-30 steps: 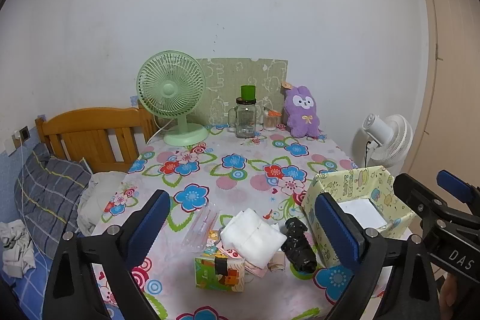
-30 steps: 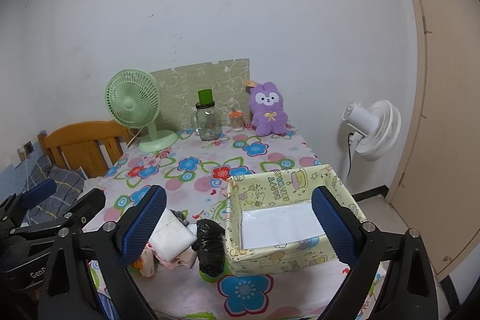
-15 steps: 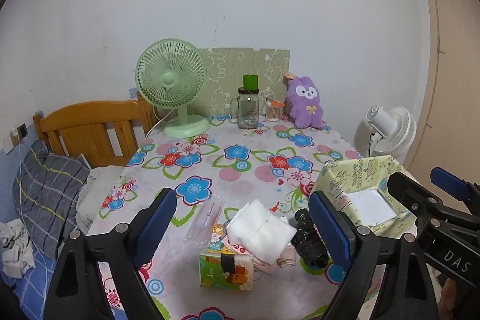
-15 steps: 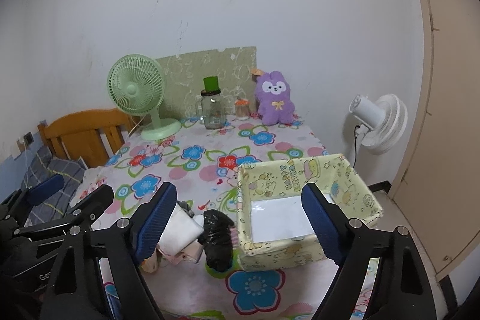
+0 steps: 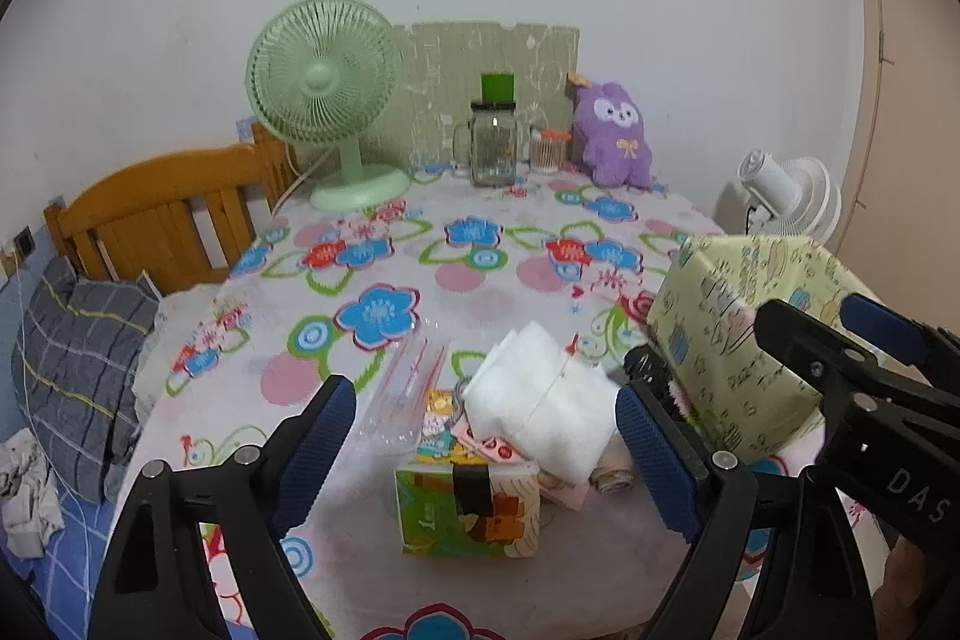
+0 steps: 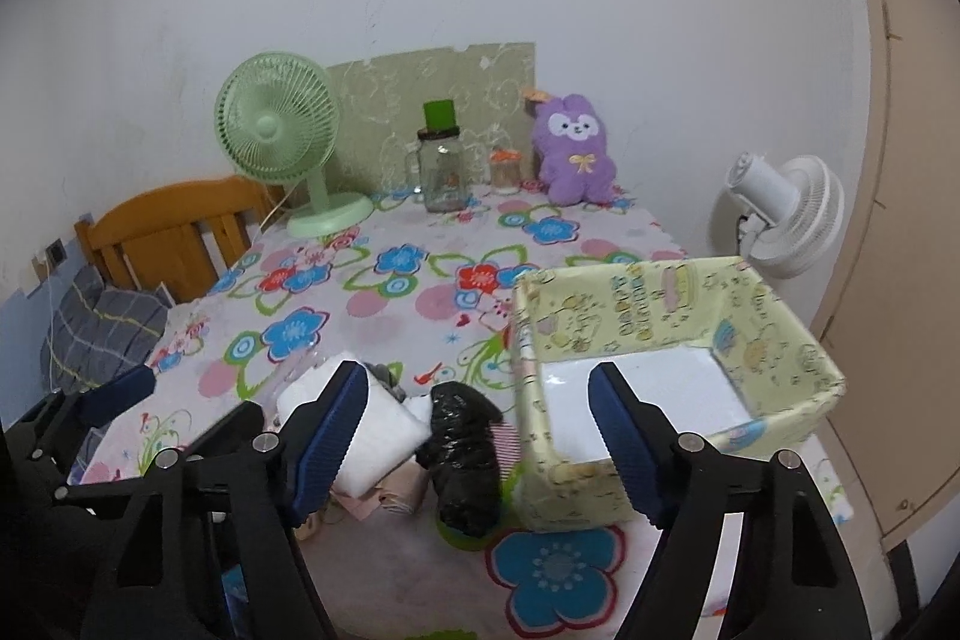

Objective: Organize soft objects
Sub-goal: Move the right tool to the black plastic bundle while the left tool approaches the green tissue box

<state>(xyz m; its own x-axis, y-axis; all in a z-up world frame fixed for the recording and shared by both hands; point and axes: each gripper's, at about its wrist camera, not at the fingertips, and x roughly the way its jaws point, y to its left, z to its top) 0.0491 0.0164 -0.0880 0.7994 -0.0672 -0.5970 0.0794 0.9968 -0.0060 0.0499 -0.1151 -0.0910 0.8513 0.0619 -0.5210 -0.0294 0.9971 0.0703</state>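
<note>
On the flowered tabletop (image 5: 480,292), a folded white cloth pad (image 5: 543,415), probably light and squashy, lies between both empty, wide-apart grippers, left gripper (image 5: 486,445) and narrowing right gripper (image 6: 477,427); pinch its middle.

"das" on the right gripper (image 5: 864,340).

Green desk fan (image 5: 324,94) at table's far left, glass jar (image 5: 493,152) with green lid beside it, small orange-lidded jar (image 5: 549,151) next. White floor fan (image 6: 780,214) off right edge. Wooden headboard (image 5: 162,214) left, grey plaid pillow (image 5: 84,370) below it.
</note>
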